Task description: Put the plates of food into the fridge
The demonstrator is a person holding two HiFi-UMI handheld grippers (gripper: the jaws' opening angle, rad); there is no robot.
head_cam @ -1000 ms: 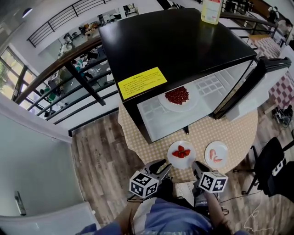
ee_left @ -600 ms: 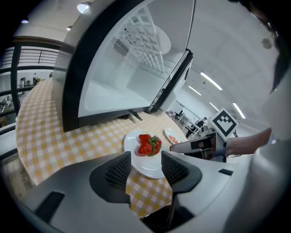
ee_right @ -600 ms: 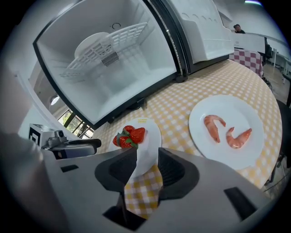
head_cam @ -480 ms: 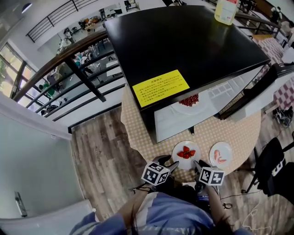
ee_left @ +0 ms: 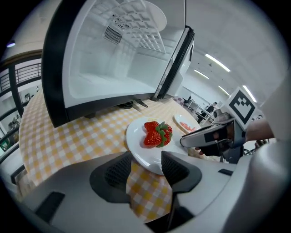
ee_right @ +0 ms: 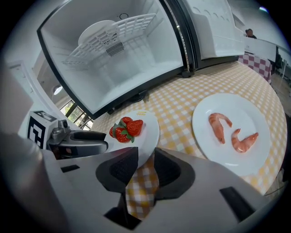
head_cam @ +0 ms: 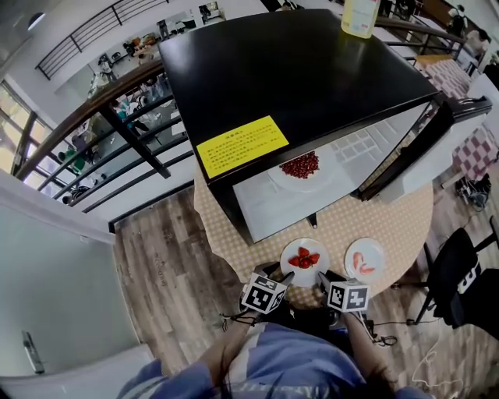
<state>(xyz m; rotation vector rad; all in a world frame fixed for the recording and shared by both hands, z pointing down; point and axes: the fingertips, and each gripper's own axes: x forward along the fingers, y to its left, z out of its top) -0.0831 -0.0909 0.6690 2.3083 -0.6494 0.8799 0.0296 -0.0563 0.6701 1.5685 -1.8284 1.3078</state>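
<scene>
A white plate of strawberries (head_cam: 304,257) sits on the checked table (head_cam: 405,218) in front of the open fridge (head_cam: 296,70). My left gripper (head_cam: 283,277) is at the plate's near left rim. In the left gripper view its jaws (ee_left: 145,166) stand apart with the plate's rim (ee_left: 136,141) between them. My right gripper (head_cam: 323,278) is at the near right rim. Its jaws (ee_right: 145,166) are closing with that plate's edge (ee_right: 148,132) in the gap. A plate of shrimp (head_cam: 364,259) (ee_right: 232,132) lies to the right. A plate of red food (head_cam: 300,165) stands inside the fridge.
The fridge door (head_cam: 425,148) hangs open to the right. A yellowish bottle (head_cam: 359,17) stands on top of the fridge. A black chair (head_cam: 460,280) is beside the table at the right. A railing (head_cam: 117,117) runs behind at the left.
Both grippers have moved forward to the near rim of the strawberry plate and now flank it. The head camera has shifted a little.
</scene>
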